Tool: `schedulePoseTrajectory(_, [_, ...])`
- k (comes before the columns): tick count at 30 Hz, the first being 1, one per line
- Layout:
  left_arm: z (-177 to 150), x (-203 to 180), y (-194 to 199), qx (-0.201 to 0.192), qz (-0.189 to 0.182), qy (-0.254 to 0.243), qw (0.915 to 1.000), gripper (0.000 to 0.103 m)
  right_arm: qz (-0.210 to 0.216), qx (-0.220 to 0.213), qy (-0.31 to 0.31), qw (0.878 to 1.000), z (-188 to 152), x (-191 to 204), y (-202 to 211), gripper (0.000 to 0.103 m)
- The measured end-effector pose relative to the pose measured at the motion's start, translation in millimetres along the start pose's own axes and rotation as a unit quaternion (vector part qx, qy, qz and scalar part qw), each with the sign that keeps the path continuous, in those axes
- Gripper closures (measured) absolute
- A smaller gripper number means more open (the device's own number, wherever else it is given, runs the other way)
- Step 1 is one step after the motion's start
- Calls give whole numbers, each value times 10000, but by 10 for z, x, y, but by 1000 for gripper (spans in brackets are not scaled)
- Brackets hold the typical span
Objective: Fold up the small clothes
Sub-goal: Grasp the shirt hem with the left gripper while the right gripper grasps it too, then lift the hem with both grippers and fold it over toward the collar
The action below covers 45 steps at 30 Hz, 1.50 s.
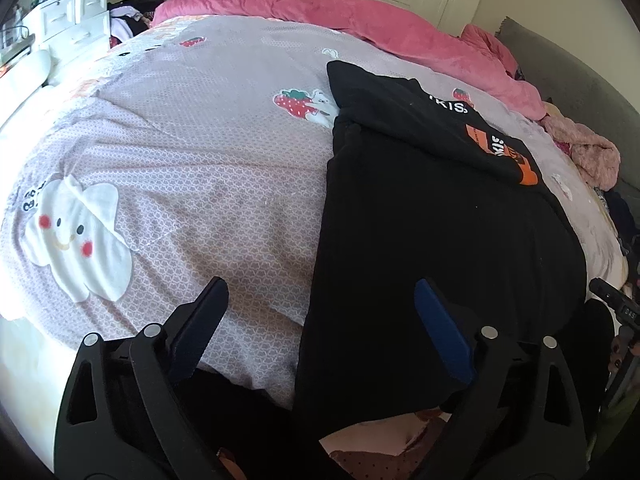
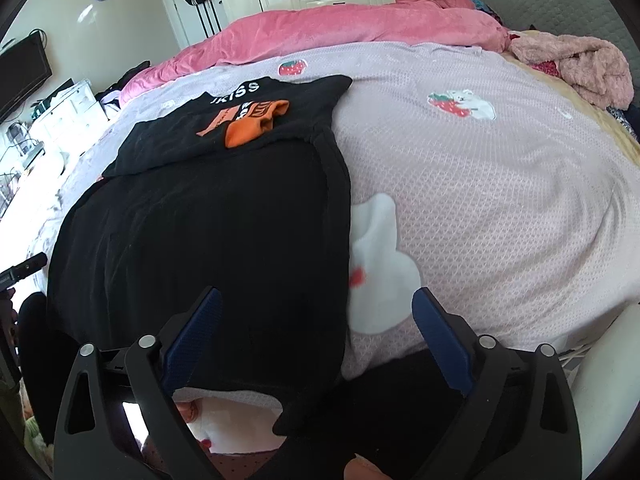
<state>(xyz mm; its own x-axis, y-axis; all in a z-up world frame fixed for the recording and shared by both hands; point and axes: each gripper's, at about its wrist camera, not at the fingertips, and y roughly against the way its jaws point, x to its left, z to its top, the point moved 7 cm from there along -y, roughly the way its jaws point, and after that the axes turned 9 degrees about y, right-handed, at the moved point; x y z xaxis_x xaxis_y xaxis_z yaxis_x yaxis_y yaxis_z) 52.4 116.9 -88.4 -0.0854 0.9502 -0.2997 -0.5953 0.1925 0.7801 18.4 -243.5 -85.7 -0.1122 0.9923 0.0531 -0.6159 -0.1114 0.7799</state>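
Observation:
A black T-shirt (image 1: 432, 232) with an orange and white print lies on the bed, its upper part folded down over the body. In the right wrist view the same shirt (image 2: 208, 224) fills the left half, with its orange print (image 2: 248, 120) on the folded part. My left gripper (image 1: 320, 300) is open and empty, its right finger over the shirt's left edge near the hem. My right gripper (image 2: 316, 308) is open and empty, astride the shirt's right edge near the hem. The hem hangs over the bed's near edge.
The bed has a lilac cover (image 1: 200, 152) with strawberry and white animal prints. A pink quilt (image 2: 340, 28) is bunched along the far side. A fluffy pink garment (image 2: 580, 64) lies at the right. A white drawer unit (image 1: 76, 16) stands at the left.

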Motion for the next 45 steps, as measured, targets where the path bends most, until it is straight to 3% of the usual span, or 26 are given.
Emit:
schedulePoseTrajectory(6, [-76, -25, -22, 99, -67, -7, 9999, 33, 216, 94, 15, 9997, -36, 55, -17, 59])
schedulePoseTrajectory(10, [-112, -35, -46, 175, -94, -27, 9998, 49, 212, 160, 60, 9996, -55, 74, -49, 64])
schedulePoseTrajectory(17, [-145, -47, -111, 290, -146, -8, 9995, 50, 363, 406, -144, 9984, -132, 7, -202, 64])
schedulePoseTrajectory(20, [-156, -39, -151, 328, -141, 24, 9994, 50, 432, 360, -126, 9983, -124, 28, -185, 77])
schedulePoseTrajectory(21, [-156, -42, -156, 330, -143, 20, 9993, 55, 442, 339, -116, 9984, -122, 31, -174, 89])
schedulePoseTrajectory(22, [-153, -45, -155, 318, -143, 15, 9994, 67, 513, 297, -96, 9982, -113, 47, -155, 92])
schedulePoseTrajectory(25, [-137, -51, -137, 287, -233, 56, 9993, 95, 559, 151, 127, 9982, -65, 121, -71, 95])
schedulePoseTrajectory(26, [-133, -61, -118, 265, -282, 68, 9992, 98, 601, 76, 163, 9980, -40, 140, -35, 95])
schedulePoseTrajectory(32, [-32, -162, 63, 20, -478, -9, 9989, 99, 706, -351, 106, 9968, 128, 110, 181, 95])
schedulePoseTrajectory(37, [250, -246, 188, -241, -682, 2, 9974, 99, 699, -676, 60, 9952, 343, 43, 274, 96])
schedulePoseTrajectory(45, [808, -226, 63, -520, -916, 520, 9931, 99, 532, -1213, -93, 9911, 963, -129, 215, 97])
